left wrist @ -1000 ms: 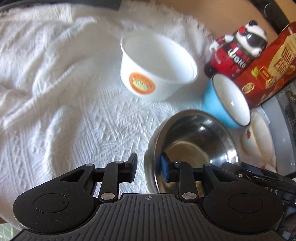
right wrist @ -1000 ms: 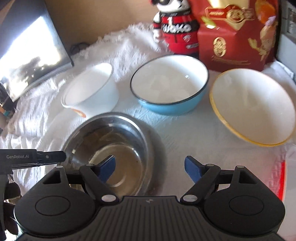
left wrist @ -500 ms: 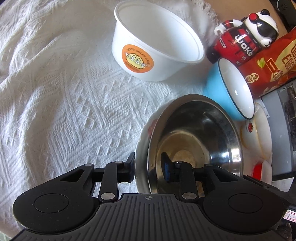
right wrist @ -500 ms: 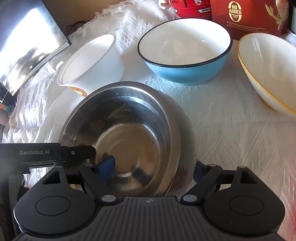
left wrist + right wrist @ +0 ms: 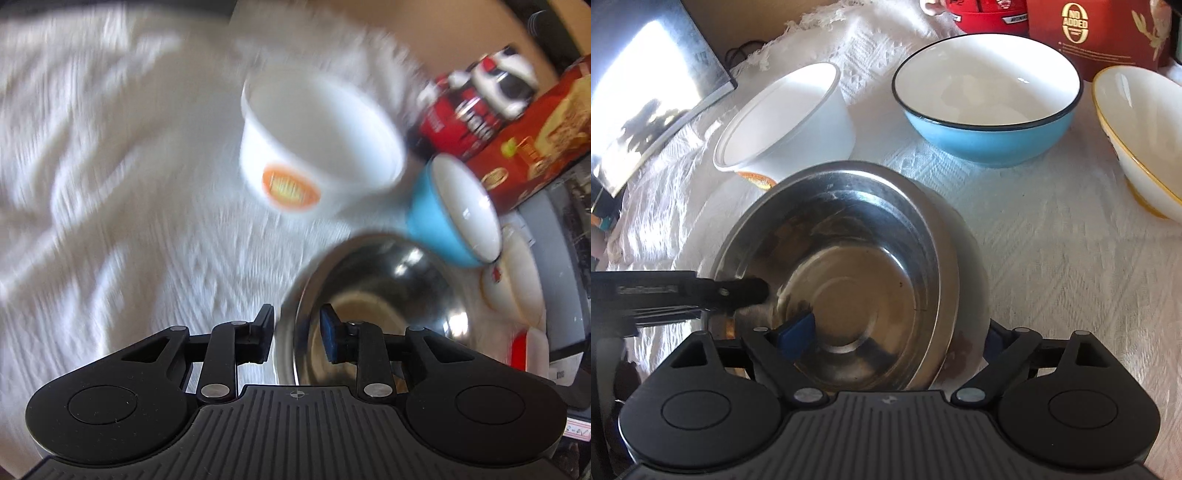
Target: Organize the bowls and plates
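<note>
**Steel bowl held at its rim by the left gripper, right gripper straddling it**

White woven tablecloth (image 5: 1034, 258): soft, patterned in raised diamonds, rumpled at the left of both frames; it fills most of each view. A loose cloth of this kind could snag a dragged base.

Stainless steel bowl (image 5: 842, 273): round, shallow, flat-bottomed, polished and slippery. It sits at the lower centre of the right wrist view and the lower right of the left wrist view, apparently tilted. The left gripper (image 5: 297, 334) is narrowed onto its rim, 1 pad outside the wall and 1 blue pad inside. Such a thin-edge grip on smooth metal could let the bowl pivot or slide out; the blur in the left view suggests fast motion, which would raise that risk.

The right gripper (image 5: 897, 336) stands wide, 1 blue pad over the bowl's interior and the other beyond its rim, gripping nothing; closing it carelessly could knock the bowl.

Blue enamel bowl (image 5: 986, 99), white inside with a dark rim, lies upper centre-right. The white, yellow-rimmed bowl (image 5: 1137, 140) lies at the right edge. The white plastic tub (image 5: 786, 122), orange-labelled, lies upper left; being light, it could be tipped by a swinging bowl.
</note>
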`<move>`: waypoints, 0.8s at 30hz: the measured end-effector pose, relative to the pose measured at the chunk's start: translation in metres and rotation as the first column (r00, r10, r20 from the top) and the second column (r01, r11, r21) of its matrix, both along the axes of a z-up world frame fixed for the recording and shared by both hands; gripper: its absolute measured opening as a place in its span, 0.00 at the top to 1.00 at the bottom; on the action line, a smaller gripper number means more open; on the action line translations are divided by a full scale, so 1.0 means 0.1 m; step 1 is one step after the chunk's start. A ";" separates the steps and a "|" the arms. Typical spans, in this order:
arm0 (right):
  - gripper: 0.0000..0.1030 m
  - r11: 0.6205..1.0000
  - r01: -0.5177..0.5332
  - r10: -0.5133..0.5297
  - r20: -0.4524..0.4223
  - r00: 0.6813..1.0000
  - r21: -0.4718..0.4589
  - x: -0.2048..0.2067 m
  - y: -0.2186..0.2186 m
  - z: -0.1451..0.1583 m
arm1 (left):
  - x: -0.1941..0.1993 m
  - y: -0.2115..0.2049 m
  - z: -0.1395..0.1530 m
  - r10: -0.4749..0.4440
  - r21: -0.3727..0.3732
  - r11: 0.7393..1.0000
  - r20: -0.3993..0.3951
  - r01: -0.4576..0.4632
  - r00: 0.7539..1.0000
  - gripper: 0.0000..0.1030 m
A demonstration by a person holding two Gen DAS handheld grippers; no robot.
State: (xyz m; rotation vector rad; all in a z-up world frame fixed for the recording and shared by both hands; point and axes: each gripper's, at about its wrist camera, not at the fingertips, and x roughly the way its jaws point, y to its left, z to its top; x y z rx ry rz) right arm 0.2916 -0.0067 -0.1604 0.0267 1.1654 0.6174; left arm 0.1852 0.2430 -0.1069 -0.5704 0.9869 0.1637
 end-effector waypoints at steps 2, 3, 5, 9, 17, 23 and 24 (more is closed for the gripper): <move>0.12 1.000 0.029 -0.029 0.047 0.998 -0.007 -0.03 -0.06 0.09 | -0.03 0.03 0.16 -0.004 0.018 1.000 0.070 0.002 0.998 0.71; 0.12 0.999 0.044 -0.043 0.074 0.996 -0.011 -0.05 -0.11 0.16 | -0.04 0.04 0.23 -0.005 0.021 1.000 0.105 0.003 0.994 0.71; 0.12 0.996 0.080 -0.076 0.142 0.987 -0.026 -0.10 -0.24 0.31 | -0.03 0.03 0.37 -0.020 0.024 1.000 0.167 0.017 0.986 0.71; 0.11 0.987 0.147 -0.125 0.282 0.951 -0.058 -0.17 -0.59 0.63 | 0.15 -0.20 0.53 -0.109 -0.002 0.994 0.255 0.114 0.961 0.71; 0.04 0.961 0.222 -0.129 0.446 0.886 -0.163 0.08 -1.44 0.97 | 0.63 -1.13 0.42 -0.248 -0.106 0.956 0.197 0.272 0.948 0.71; 0.04 0.964 0.179 -0.073 0.451 0.889 -0.197 0.33 -1.88 0.92 | 0.97 -1.74 0.14 -0.242 -0.200 0.946 0.095 0.257 0.966 0.71; 0.04 0.966 0.167 -0.062 0.446 0.893 -0.199 0.37 -1.92 0.90 | 1.03 -1.82 0.13 -0.234 -0.202 0.948 0.088 0.247 0.968 0.71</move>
